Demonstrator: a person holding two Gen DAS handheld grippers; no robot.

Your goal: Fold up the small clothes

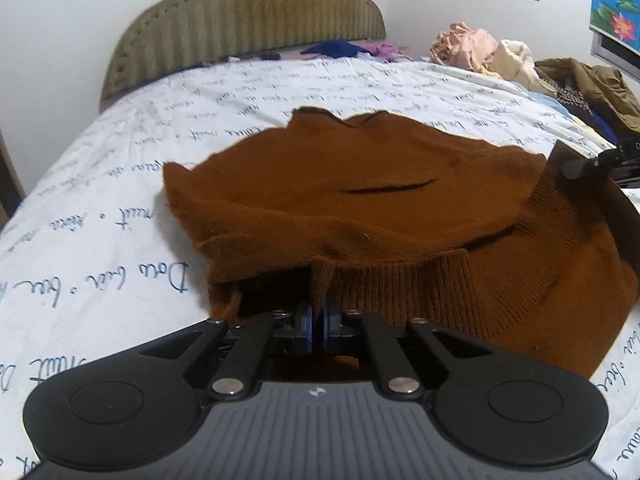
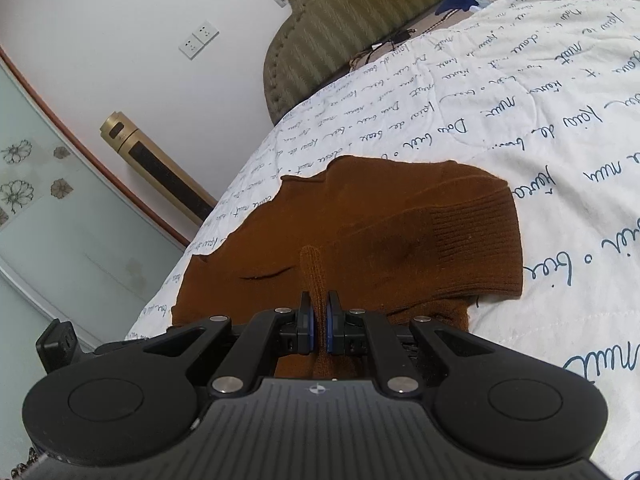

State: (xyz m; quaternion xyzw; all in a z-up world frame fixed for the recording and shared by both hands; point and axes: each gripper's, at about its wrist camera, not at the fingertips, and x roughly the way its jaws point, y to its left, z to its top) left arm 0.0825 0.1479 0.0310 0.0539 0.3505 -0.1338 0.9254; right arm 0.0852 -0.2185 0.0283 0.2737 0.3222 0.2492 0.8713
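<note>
A small brown knit sweater (image 1: 360,204) lies on the white bed cover, its ribbed hem turned toward me. My left gripper (image 1: 319,320) is shut on a pinch of that ribbed hem, which rises between the blue pads. At the right edge of the left wrist view, a black part of the other gripper (image 1: 600,164) shows over the sweater. In the right wrist view the same sweater (image 2: 360,232) spreads ahead, a ribbed cuff or hem part folded over on the right. My right gripper (image 2: 319,320) is shut on a fold of the knit that stands up between its pads.
The bed cover (image 1: 120,184) is white with blue handwriting print. A green padded headboard (image 1: 248,24) stands at the far end. A heap of other clothes (image 1: 520,64) lies at the far right. A gold standing unit (image 2: 152,160) and a glass door are beside the bed.
</note>
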